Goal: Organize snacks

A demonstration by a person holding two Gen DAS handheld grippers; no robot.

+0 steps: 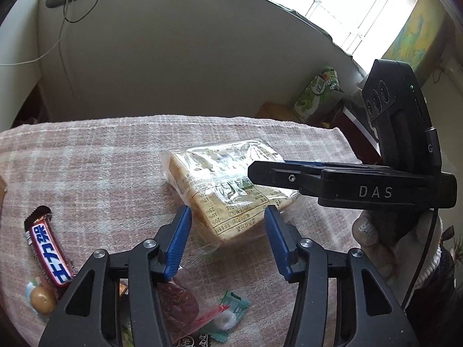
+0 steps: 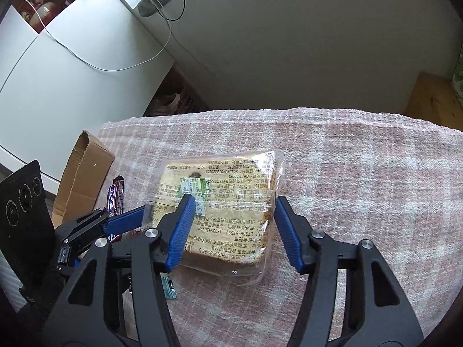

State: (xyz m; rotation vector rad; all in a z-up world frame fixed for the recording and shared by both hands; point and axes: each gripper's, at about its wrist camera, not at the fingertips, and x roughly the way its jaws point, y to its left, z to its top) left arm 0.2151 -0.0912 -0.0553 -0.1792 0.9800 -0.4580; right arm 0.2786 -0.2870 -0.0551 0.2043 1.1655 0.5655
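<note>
A clear-wrapped bread package lies label-up on the pink checked cloth. My left gripper has its blue pads against both sides of the package's near corner. In the right wrist view it reaches in from the left, one blue finger at the wrapper's edge. My right gripper straddles the package's right part. Its left pad lies over the label and its right pad is at the wrapper's edge; no squeeze shows. From the left wrist camera, the right gripper's fingers cross above the package.
A chocolate bar, a round candy, a sausage pack and a green sachet lie at the cloth's near left. An open cardboard box flap stands at the left edge. A gloved hand holds the right gripper.
</note>
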